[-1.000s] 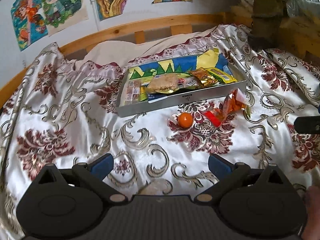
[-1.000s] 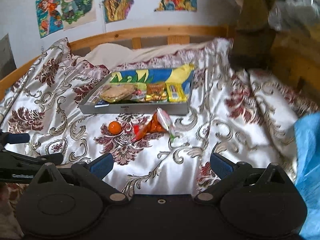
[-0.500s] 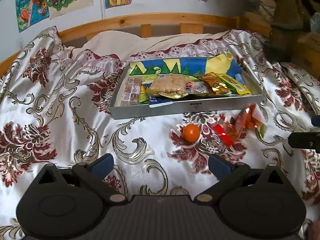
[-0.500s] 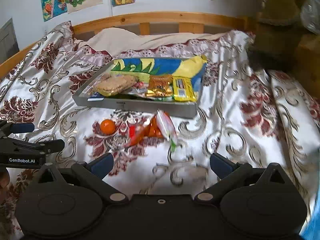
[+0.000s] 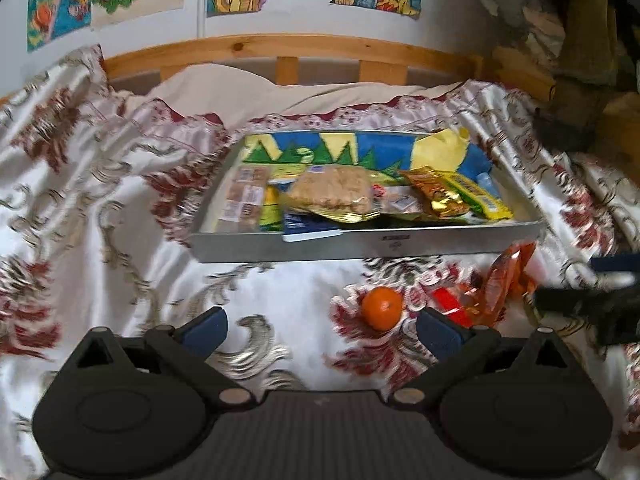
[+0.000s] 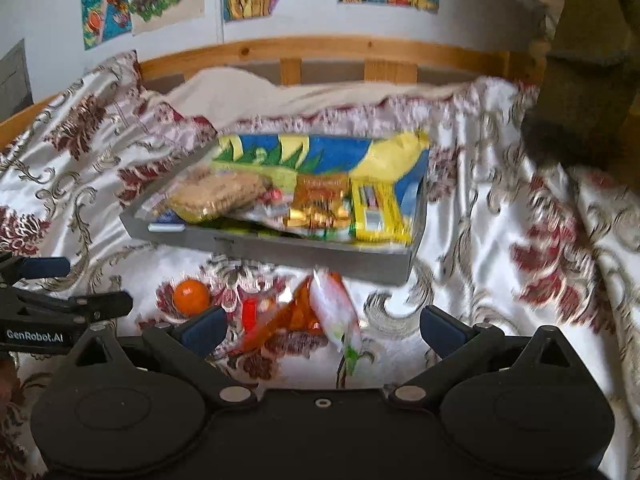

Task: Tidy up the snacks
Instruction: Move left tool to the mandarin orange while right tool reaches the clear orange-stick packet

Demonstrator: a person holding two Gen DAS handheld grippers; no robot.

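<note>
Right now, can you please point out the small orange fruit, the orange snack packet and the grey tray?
small orange fruit [image 5: 381,307], left wrist view, middle of its skin.
orange snack packet [image 6: 298,314], right wrist view, its orange side.
grey tray [image 5: 320,246], left wrist view, front wall.

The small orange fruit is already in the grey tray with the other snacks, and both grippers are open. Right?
Not quite. The orange fruit lies on the bedspread in front of the grey tray, as the left wrist view shows. Both the left gripper and right gripper are open.

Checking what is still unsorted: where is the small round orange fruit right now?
The small round orange fruit lies on the patterned bedspread, in front of the grey tray, just left of the crinkled orange snack packet.
</note>
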